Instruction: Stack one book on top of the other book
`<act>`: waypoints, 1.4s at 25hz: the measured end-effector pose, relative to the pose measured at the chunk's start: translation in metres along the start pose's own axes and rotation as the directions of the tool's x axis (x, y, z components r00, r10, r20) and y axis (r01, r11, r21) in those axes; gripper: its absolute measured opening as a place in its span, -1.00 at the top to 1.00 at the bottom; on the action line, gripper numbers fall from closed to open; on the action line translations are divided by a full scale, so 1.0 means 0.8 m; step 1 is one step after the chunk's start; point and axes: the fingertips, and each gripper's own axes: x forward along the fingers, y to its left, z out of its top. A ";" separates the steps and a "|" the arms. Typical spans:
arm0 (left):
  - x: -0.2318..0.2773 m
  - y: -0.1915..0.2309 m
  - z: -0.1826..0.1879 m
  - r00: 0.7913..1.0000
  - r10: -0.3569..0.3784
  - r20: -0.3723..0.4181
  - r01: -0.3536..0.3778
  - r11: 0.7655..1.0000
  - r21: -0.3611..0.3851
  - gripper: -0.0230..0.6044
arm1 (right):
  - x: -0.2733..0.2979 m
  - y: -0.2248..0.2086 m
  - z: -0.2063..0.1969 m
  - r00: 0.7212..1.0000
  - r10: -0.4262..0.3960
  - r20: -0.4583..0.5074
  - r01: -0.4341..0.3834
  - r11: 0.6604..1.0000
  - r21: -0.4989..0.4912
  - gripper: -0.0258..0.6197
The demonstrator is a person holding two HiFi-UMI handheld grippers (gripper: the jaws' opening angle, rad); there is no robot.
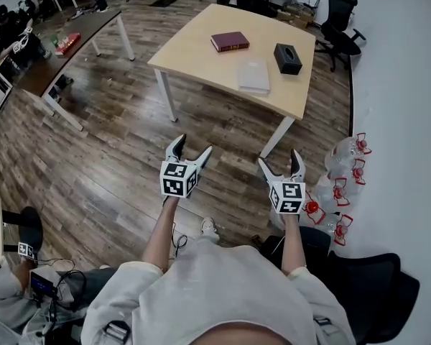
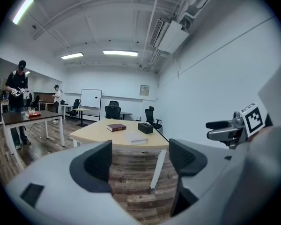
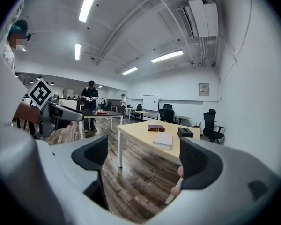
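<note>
Both are released and empty: the left gripper (image 1: pixel 193 144) and the right gripper (image 1: pixel 279 158) are held low over the wood floor (image 1: pixel 108 157), jaws spread, well short of the pale table (image 1: pixel 194 56). Each gripper's own view shows only floor and that distant table between its jaws.

From the head view, the two books lie apart on the table and are not stacked. The dark red book (image 1: pixel 230 42) is at the far side, the pale book (image 1: pixel 253 75) is nearer, and a black box (image 1: pixel 287 58) sits just right of them. Only this view shows the red-capped bottles (image 1: pixel 345 175) on the floor by the wall.

The gripper views add the room beyond — a whiteboard (image 2: pixel 91 98) on the far wall and a person (image 3: pixel 90 102) standing at a dark table (image 1: pixel 93 27). Each view also catches the other gripper at its edge.
</note>
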 end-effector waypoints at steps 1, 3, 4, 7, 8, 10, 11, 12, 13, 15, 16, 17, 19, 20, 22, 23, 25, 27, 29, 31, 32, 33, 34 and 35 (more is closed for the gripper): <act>0.009 0.007 0.005 1.000 -0.003 0.002 0.003 1.000 0.001 -0.30 | 0.010 -0.002 0.003 1.000 -0.005 0.000 0.005 1.000 0.000 -0.57; 0.026 0.020 0.013 1.000 -0.009 0.004 0.009 1.000 0.005 -0.30 | 0.029 -0.006 0.009 1.000 -0.014 0.001 0.014 1.000 -0.001 -0.57; 0.034 0.026 0.016 1.000 -0.012 0.005 0.012 1.000 0.007 -0.30 | 0.039 -0.008 0.012 1.000 -0.018 0.002 0.018 1.000 -0.002 -0.58; 0.055 0.046 0.026 1.000 -0.018 0.011 0.018 1.000 0.010 -0.30 | 0.067 -0.011 0.023 1.000 -0.025 0.008 0.026 1.000 -0.008 -0.58; 0.061 0.053 0.028 1.000 -0.020 0.011 0.020 1.000 0.009 -0.30 | 0.076 -0.012 0.026 1.000 -0.027 0.009 0.028 1.000 -0.009 -0.57; 0.075 0.066 0.032 1.000 -0.022 0.011 0.022 1.000 0.009 -0.30 | 0.092 -0.012 0.028 0.999 -0.031 0.007 0.031 0.999 -0.010 -0.57; 0.081 0.072 0.034 1.000 -0.024 0.012 0.024 1.000 0.009 -0.30 | 0.100 -0.013 0.028 0.999 -0.033 0.006 0.033 0.999 -0.011 -0.57; 0.087 0.077 0.035 1.000 -0.025 0.013 0.025 1.000 0.009 -0.30 | 0.108 -0.013 0.028 0.999 -0.034 0.004 0.034 0.999 -0.011 -0.57; 0.094 0.082 0.037 1.000 -0.027 0.013 0.026 1.000 0.010 -0.30 | 0.116 -0.013 0.028 0.999 -0.035 0.004 0.035 0.999 -0.010 -0.57; 0.105 0.092 0.041 0.999 -0.030 0.014 0.030 0.999 0.012 -0.30 | 0.129 -0.015 0.030 0.999 -0.039 0.004 0.039 0.999 -0.010 -0.57; 0.111 0.095 0.043 0.999 -0.033 0.014 0.033 0.999 0.013 -0.30 | 0.135 -0.017 0.031 0.999 -0.042 0.005 0.042 0.999 -0.010 -0.57; 0.116 0.099 0.045 0.999 -0.035 0.014 0.035 0.999 0.014 -0.30 | 0.141 -0.018 0.032 0.999 -0.044 0.005 0.044 0.999 -0.010 -0.57; 0.126 0.107 0.047 0.999 -0.037 0.011 0.037 0.999 0.016 -0.30 | 0.152 -0.019 0.033 0.999 -0.047 0.004 0.047 0.999 -0.009 -0.57; 0.130 0.110 0.048 0.999 -0.038 0.010 0.038 0.999 0.016 -0.30 | 0.156 -0.020 0.033 0.999 -0.048 0.003 0.048 0.999 -0.008 -0.57; 0.138 0.115 0.050 0.999 -0.041 0.008 0.041 0.999 0.016 -0.30 | 0.165 -0.021 0.032 0.999 -0.050 -0.003 0.050 0.999 -0.007 -0.57; 0.142 0.117 0.050 0.999 -0.042 0.006 0.042 0.999 0.017 -0.30 | 0.169 -0.022 0.031 0.999 -0.050 -0.007 0.050 0.999 -0.006 -0.57; 0.148 0.122 0.049 0.999 -0.043 0.001 0.043 0.999 0.016 -0.30 | 0.178 -0.022 0.028 0.999 -0.048 -0.013 0.048 0.999 -0.004 -0.57; 0.154 0.127 0.046 0.999 -0.041 -0.006 0.041 0.999 0.014 -0.30 | 0.188 -0.023 0.026 0.999 -0.043 -0.018 0.043 0.999 -0.004 -0.57; 0.161 0.134 0.043 0.999 -0.035 -0.013 0.035 0.999 0.013 -0.30 | 0.199 -0.024 0.024 0.999 -0.035 -0.021 0.035 0.999 -0.003 -0.57; 0.170 0.141 0.044 0.999 -0.028 -0.016 0.028 1.000 0.013 -0.30 | 0.213 -0.026 0.023 0.999 -0.028 -0.024 0.028 1.000 -0.003 -0.57; 0.175 0.146 0.045 1.000 -0.024 -0.017 0.024 1.000 0.012 -0.30 | 0.220 -0.027 0.022 0.999 -0.024 -0.026 0.024 1.000 -0.003 -0.57; 0.180 0.150 0.046 1.000 -0.020 -0.017 0.020 1.000 0.013 -0.30 | 0.227 -0.028 0.022 0.999 -0.020 -0.027 0.020 1.000 -0.002 -0.57; 0.186 0.154 0.047 1.000 -0.017 -0.017 0.017 1.000 0.013 -0.30 | 0.234 -0.029 0.021 0.999 -0.016 -0.028 0.016 1.000 -0.003 -0.57; 0.191 0.157 0.047 1.000 -0.014 -0.017 0.015 1.000 0.013 -0.30 | 0.241 -0.031 0.020 1.000 -0.012 -0.029 0.012 1.000 -0.004 -0.57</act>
